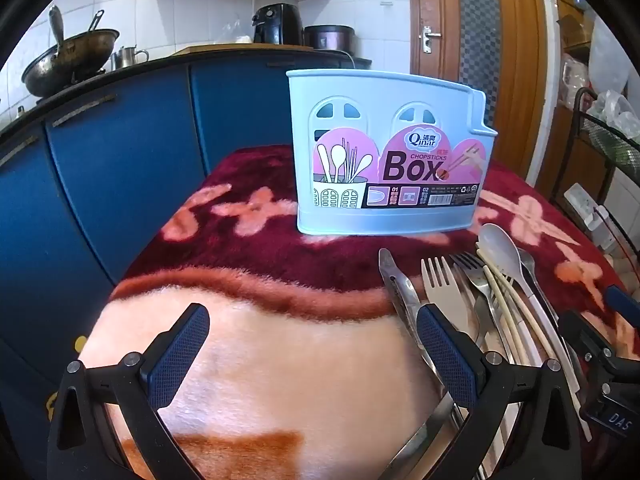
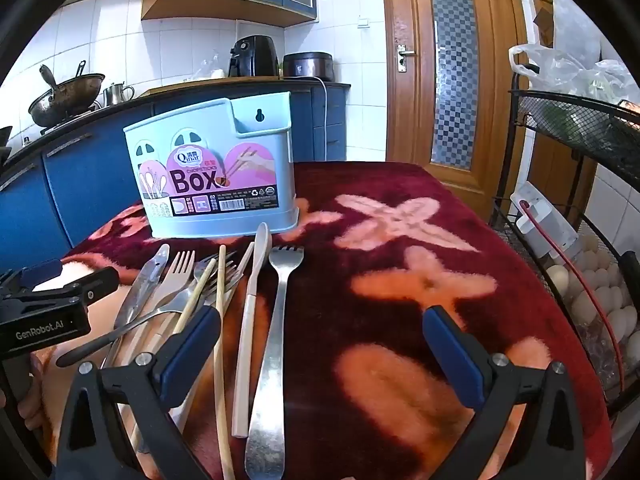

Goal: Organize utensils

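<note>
Utensils lie in a loose pile on a desk covered by a plush red-and-peach blanket [image 2: 400, 280], just in front of a pale blue chopsticks box [image 2: 216, 168] that stands upright near the far edge, its pink label facing the cameras. In the right wrist view the pile reads, from left to right: metal tongs [image 2: 140, 292], a beige fork [image 2: 176, 272], a couple of steel forks under two wooden chopsticks [image 2: 219, 320], a beige spoon [image 2: 250, 308] with a long handle, and a large steel fork [image 2: 276, 340] lying straight, tines toward the box. A dark-handled spoon [image 2: 120, 330] crosses beneath the others.

Left gripper [image 1: 312, 356] hangs above the peach part of the blanket with its blue pads spread wide and nothing between them — its right finger [image 1: 446, 354] sits just over the tongs and the beige fork. Right gripper [image 2: 320, 360] is likewise spread wide and empty, tilted down over the red blanket; its left finger [image 2: 190, 354] overlaps the chopsticks, while the large steel fork and the beige spoon lie between the two fingers, untouched.

Behind the desk runs a blue kitchen cabinet [image 1: 120, 168] — a wok [image 1: 68, 56] sits on top. A wire rack [image 2: 580, 200] holding eggs stands to the right.
</note>
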`<state>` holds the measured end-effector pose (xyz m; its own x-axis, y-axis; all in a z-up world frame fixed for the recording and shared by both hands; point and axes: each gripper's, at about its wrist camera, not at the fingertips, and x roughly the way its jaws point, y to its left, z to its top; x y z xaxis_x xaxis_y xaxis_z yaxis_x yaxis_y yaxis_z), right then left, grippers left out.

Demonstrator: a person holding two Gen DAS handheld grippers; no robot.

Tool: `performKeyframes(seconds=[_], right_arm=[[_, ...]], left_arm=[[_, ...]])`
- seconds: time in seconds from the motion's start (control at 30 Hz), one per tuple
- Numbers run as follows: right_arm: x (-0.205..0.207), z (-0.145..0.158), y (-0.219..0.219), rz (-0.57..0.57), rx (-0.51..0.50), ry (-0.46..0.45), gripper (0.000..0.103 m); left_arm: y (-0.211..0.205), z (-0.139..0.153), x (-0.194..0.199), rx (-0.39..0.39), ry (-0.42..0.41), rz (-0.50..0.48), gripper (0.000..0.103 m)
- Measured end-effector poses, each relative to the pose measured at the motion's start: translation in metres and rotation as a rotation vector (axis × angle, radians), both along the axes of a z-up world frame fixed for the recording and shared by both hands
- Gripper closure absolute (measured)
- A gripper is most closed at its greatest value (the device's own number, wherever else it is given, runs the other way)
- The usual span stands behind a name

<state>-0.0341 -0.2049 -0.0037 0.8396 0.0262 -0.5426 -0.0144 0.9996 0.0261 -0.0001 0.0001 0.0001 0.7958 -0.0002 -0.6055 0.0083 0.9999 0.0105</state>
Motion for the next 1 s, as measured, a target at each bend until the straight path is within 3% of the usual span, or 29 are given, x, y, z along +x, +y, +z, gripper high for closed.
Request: performKeyframes(seconds=[1.0], right_arm=[[0.0004,-0.0001,0.0002,-0.003,0.0,0.004,0.0]], left_arm=[[-0.0021,0.0,-0.0009,0.008,-0.002,0.007,0.0]])
